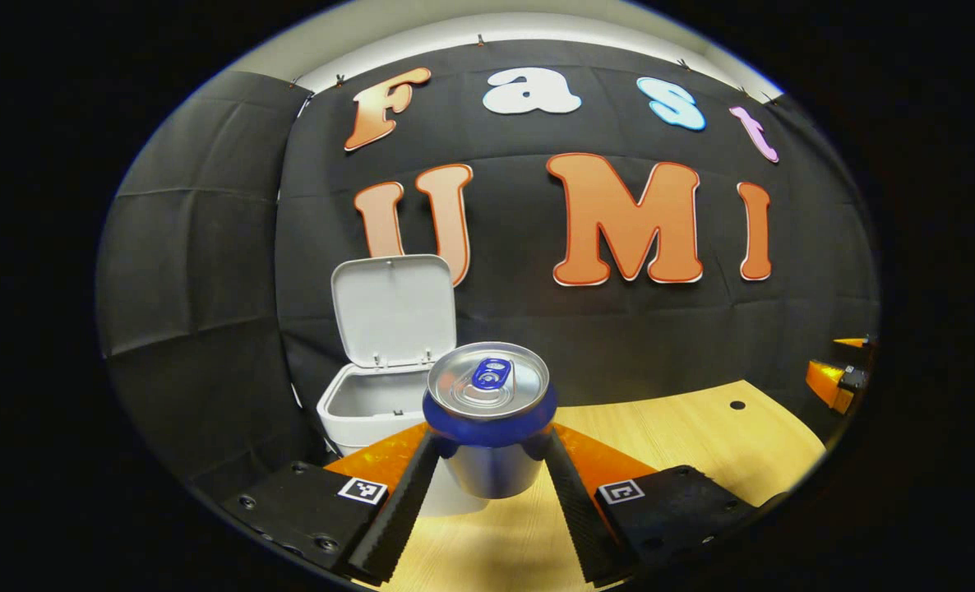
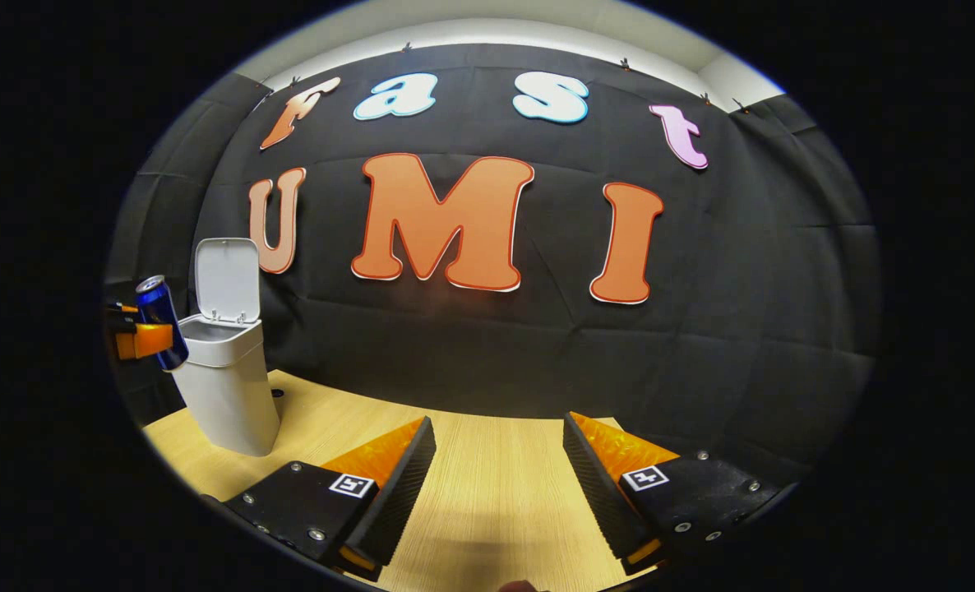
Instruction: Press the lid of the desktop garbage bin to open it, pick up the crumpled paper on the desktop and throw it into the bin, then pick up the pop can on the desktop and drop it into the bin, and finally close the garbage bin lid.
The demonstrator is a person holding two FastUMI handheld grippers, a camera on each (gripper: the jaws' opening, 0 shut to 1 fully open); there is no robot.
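Observation:
A blue and silver pop can [image 1: 488, 419] is held upright in the air, with my left gripper [image 1: 490, 460] shut on its sides. Just behind and left of it stands the white garbage bin [image 1: 364, 407], its lid [image 1: 394, 308] raised upright and its inside pale and shadowed. In the right gripper view the same can [image 2: 159, 319] hangs at the far left beside the bin [image 2: 224, 386], level with its rim, held by the left gripper [image 2: 144, 339]. My right gripper [image 2: 497, 460] stands open low over the table with nothing between its fingers.
The wooden table [image 2: 487, 493] runs back to the black cloth wall. A small dark hole [image 1: 737, 404] marks the tabletop on the right. The right gripper [image 1: 839, 380] shows at the far right edge of the left gripper view.

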